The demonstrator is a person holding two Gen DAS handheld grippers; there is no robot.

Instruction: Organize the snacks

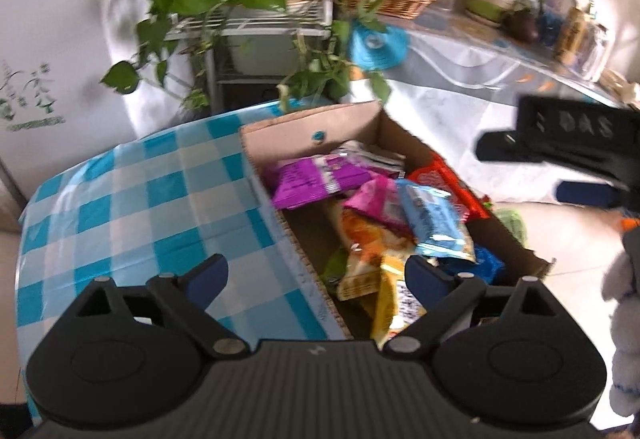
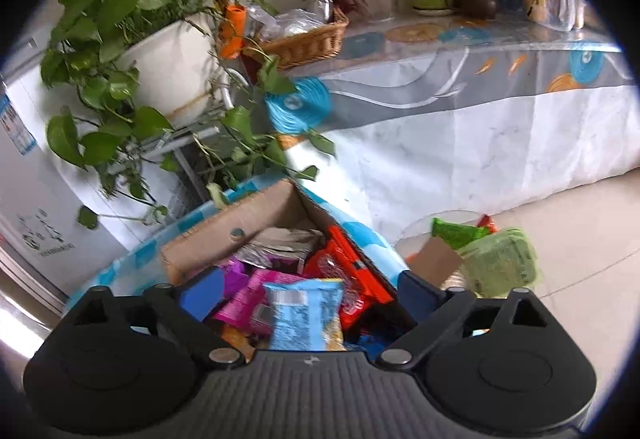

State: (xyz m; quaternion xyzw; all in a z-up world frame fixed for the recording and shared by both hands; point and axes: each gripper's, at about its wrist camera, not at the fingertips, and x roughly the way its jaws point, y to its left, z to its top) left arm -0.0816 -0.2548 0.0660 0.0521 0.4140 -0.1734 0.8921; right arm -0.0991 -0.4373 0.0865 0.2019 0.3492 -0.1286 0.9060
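Hovering over the box [image 1: 320, 135], my left claw [image 1: 316, 279] and right claw [image 2: 308, 293] gape empty; next, probably, picking the blue packet [image 2: 306, 313].

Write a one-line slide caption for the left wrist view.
Open left gripper hovers over a cardboard box of mixed snack packets on a blue checked tablecloth.

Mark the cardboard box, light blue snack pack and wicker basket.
cardboard box [image 1: 308, 127], left wrist view, far inner wall.
light blue snack pack [image 2: 306, 313], right wrist view, pack front.
wicker basket [image 2: 308, 43], right wrist view, woven side.
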